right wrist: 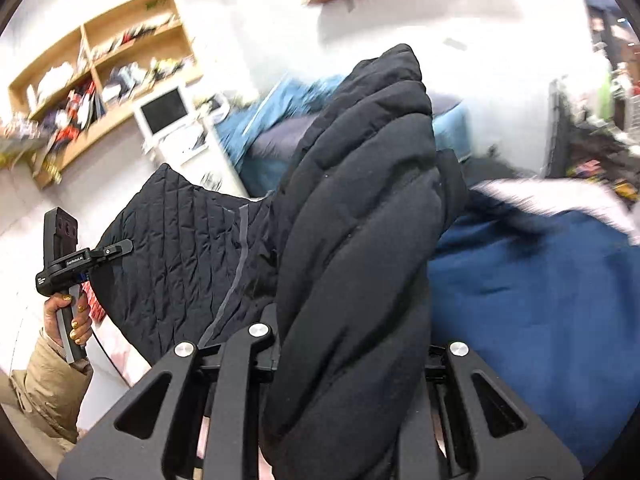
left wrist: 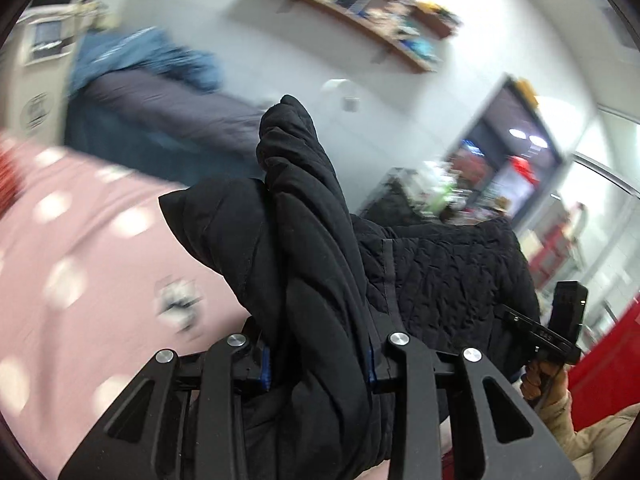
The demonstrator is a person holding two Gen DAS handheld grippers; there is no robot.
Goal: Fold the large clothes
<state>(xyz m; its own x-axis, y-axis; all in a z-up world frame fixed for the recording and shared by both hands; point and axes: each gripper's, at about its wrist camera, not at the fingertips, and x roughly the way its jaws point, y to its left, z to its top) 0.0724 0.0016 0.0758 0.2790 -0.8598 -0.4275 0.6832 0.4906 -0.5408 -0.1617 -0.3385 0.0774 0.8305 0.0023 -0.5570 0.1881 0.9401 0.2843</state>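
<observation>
A large black jacket with a quilted lining hangs stretched between both grippers, lifted off the pink dotted bed cover. My left gripper is shut on a thick bunched fold of it, which hides the fingertips. In the right wrist view, my right gripper is shut on another thick roll of the jacket. Each gripper shows in the other's view, held by a hand in a beige sleeve: the right gripper at the lining's edge, the left gripper at the quilted lining.
A blue cloth lies under and to the right of the jacket. Blue and dark bedding is heaped at the far side. Wooden shelves, a white screen unit and a wall shelf stand behind. Something red is at the right.
</observation>
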